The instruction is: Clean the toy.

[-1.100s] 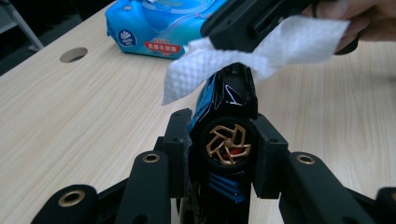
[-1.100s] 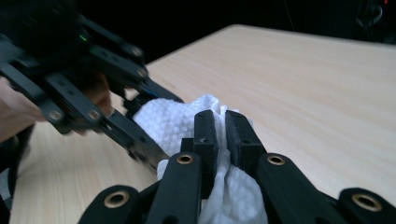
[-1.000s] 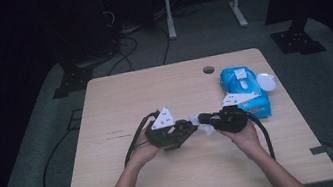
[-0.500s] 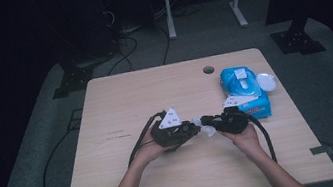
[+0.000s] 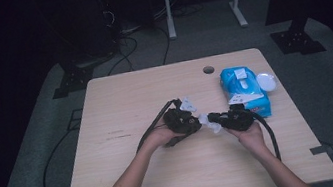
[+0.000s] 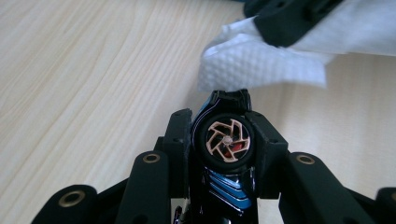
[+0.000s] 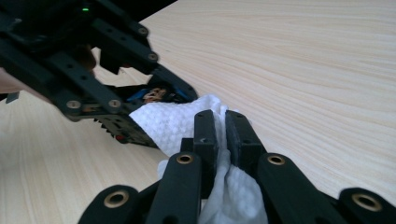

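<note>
Nearest the person, both forearms come in over the pale wooden desk (image 5: 132, 180). Left tool (image 6: 223, 122) is clamped on a small black toy car with a copper-spoked wheel and blue stripes (image 6: 227, 144), wheel side turned toward the camera, likely so that face is open to wiping. Right tool (image 7: 220, 123) is clamped on a white embossed wet wipe (image 7: 175, 122), bunched between its jaws and pressed against the car's side; the step looks like cleaning the toy. In the high view, left tool (image 5: 198, 123), right tool (image 5: 212, 117) and wipe (image 5: 209, 122) meet mid-desk. Just beyond the wipe, toward the desk's right edge, lies a blue soft pack of wipes with its white lid flipped open (image 5: 244, 89); farther still, a round cable hole (image 5: 208, 69). Nothing obstructs; the trailing black cables (image 5: 266, 131) lie beside the hands.
</note>
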{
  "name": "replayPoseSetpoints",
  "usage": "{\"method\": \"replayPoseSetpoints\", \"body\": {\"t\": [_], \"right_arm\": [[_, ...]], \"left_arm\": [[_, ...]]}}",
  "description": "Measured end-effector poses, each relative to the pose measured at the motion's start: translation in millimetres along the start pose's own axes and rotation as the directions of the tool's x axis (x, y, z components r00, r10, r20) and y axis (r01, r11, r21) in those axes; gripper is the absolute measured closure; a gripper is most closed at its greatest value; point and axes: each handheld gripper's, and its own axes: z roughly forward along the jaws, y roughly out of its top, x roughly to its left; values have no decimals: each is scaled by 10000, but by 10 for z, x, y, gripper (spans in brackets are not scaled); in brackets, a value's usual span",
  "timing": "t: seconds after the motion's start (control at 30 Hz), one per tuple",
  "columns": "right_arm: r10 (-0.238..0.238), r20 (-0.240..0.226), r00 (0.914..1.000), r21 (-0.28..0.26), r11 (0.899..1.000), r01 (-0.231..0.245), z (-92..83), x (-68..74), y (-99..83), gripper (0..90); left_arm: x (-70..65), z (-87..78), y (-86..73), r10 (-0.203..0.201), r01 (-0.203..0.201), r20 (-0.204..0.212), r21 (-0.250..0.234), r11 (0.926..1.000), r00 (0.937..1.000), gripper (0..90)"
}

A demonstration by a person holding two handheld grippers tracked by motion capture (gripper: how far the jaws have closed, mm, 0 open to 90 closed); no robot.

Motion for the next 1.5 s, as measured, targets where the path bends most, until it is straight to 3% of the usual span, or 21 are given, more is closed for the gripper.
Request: {"method": "replayPoseSetpoints", "body": {"t": [0.07, 0.23, 0.3, 0.37, 0.5, 0.67, 0.8, 0.9, 1.0, 1.1, 1.2, 1.3, 1.33, 1.5], "right_arm": [[34, 73, 10000, -11, 10000, -34, -6, -15, 0, 825], [78, 176, 9998, -13, 10000, -78, -32, -52, -10, 825], [83, 181, 9998, -9, 10000, -83, -39, -55, -12, 825], [82, 166, 9998, -11, 10000, -82, -50, -54, -9, 824], [49, 150, 9999, -40, 10000, -49, -82, -51, 4, 824], [-280, 245, 9993, 8, 9996, 280, -159, -22, 37, 824], [-438, 454, 9980, -164, 9989, 445, -248, -27, 66, 824], [-513, 550, 9972, -141, 9985, 522, -302, -33, 81, 823], [-628, 625, 9961, -87, 9979, 634, -346, -40, 79, 824], [-618, 636, 9961, -99, 9980, 625, -396, -52, 73, 824], [-675, 682, 9954, -62, 9977, 681, -444, -60, 64, 824], [-757, 738, 9944, -7, 9971, 760, -498, -61, 48, 824], [-797, 762, 9939, 22, 9968, 797, -518, -62, 41, 824], [-973, 903, 9911, 198, 9952, 959, -590, -63, -14, 823]], "left_arm": [[44, 66, 55, 117, -116, -43, 357, 9993, 9999, 642], [147, 126, 113, -52, 45, 108, 674, 9977, 9999, 638], [175, 120, 117, -130, 118, 185, 607, 9981, 9997, 626], [187, 93, 120, -298, 287, 227, 462, 9985, 9993, 547], [213, -18, 69, -596, 603, 522, -122, 9981, 9969, 505], [278, -220, -64, -1076, 1186, 1071, -1019, 9877, 9884, 472], [391, -377, -217, -1625, 1832, 1274, -1732, 9677, 9785, 457], [460, -438, -325, -1999, 2229, 1333, -1884, 9565, 9707, 455], [488, -445, -404, -2226, 2447, 1357, -1772, 9533, 9654, 444], [492, -410, -461, -2307, 2493, 1295, -1534, 9562, 9644, 441], [492, -388, -507, -2514, 2750, 1460, -1737, 9456, 9568, 433], [466, -396, -519, -2488, 2714, 1369, -1831, 9449, 9588, 434], [453, -394, -522, -2370, 2593, 1385, -1748, 9498, 9616, 434], [351, -404, -529, -2146, 2360, 1250, -1943, 9521, 9687, 434]]}}
